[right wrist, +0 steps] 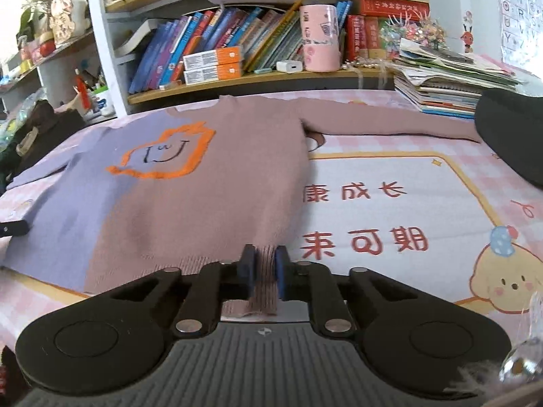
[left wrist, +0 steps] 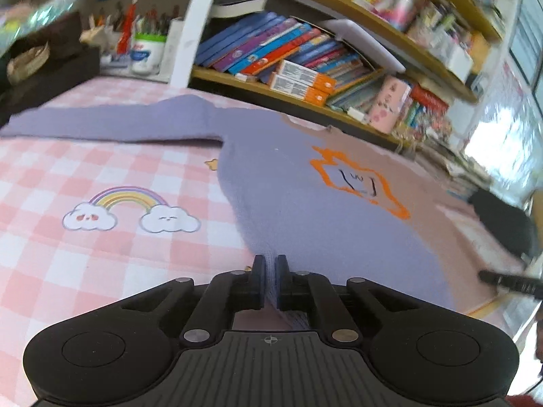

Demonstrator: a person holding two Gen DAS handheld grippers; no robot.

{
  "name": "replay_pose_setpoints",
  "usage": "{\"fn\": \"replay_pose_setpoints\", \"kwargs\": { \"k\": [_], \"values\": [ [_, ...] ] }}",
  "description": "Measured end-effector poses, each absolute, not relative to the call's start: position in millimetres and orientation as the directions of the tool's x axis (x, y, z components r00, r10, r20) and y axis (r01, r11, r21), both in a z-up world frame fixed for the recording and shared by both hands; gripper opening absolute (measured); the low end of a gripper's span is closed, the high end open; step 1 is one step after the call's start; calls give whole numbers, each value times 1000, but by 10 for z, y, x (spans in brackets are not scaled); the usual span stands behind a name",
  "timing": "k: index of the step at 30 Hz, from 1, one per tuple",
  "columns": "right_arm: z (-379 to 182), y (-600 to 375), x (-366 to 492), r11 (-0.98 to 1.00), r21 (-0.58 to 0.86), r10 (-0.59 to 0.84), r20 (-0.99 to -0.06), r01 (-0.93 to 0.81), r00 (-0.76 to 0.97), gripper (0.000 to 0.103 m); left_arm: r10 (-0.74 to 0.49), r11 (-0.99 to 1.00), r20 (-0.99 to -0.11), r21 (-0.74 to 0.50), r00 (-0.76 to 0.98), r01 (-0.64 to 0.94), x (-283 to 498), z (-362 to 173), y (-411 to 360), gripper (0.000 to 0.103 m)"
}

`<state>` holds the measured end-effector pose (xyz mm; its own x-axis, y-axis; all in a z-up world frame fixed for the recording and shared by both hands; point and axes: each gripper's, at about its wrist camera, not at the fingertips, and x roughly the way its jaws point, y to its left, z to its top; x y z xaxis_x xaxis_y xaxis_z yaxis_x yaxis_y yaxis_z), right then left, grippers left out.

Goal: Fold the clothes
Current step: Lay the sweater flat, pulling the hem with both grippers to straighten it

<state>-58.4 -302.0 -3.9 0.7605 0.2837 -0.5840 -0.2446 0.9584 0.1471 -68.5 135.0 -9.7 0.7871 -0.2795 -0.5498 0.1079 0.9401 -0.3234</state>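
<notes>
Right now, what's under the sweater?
The sweater lies flat on a pink checked cartoon-print cover. Prints show beside it; whatever lies beneath is covered. Both grippers pinch its hem.

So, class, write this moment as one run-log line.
task: fold clothes | left gripper: shut on sweater hem, purple side | right gripper: shut on hem, brown side | sweater: flat, sleeves out

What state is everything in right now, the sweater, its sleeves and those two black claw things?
Sweater: spread flat on the pink checked cloth, front up, not yet folded.
Purple sleeve: stretched out sideways, flat.
Brown sleeve: stretched out sideways, flat.
Left gripper: shut on the purple hem.
Right gripper: shut on the brown ribbed hem.
</notes>
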Motion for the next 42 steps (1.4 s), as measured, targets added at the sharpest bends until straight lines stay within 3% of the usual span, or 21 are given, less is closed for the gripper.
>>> {"fn": "replay_pose_setpoints", "kwargs": {
  "k": [13, 19, 23, 25, 28, 42],
  "values": [
    [-48, -2956, -538, 962, 98, 262, -584, -253, 769, 10, -278, 942, -557, -316, 782, 110, -658, -99, 1340, 6],
    [-40, -2938, -623, 963, 78, 255, -576, -259, 777, 21, -276, 942, -567, -318, 776, 103, -724, -71, 1351, 12],
    [-37, -2981, -617, 965, 87, 252, -578, -248, 776, 22, -304, 926, -565, -363, 767, 100, -753, -79, 1342, 16],
    [-54, -2988, -612, 964, 93, 257, -584, -250, 770, 21, -306, 925, -561, -365, 769, 102, -748, -86, 1333, 16],
    [-51, -2976, -616, 959, 93, 271, -586, -269, 764, 12, -310, 921, -551, -376, 775, 101, -713, -112, 1355, 6],
    [-43, -2883, -655, 957, 49, 260, -590, -287, 764, 9, -293, 922, -534, -378, 793, 85, -672, -133, 1396, 5]
  ]
}}
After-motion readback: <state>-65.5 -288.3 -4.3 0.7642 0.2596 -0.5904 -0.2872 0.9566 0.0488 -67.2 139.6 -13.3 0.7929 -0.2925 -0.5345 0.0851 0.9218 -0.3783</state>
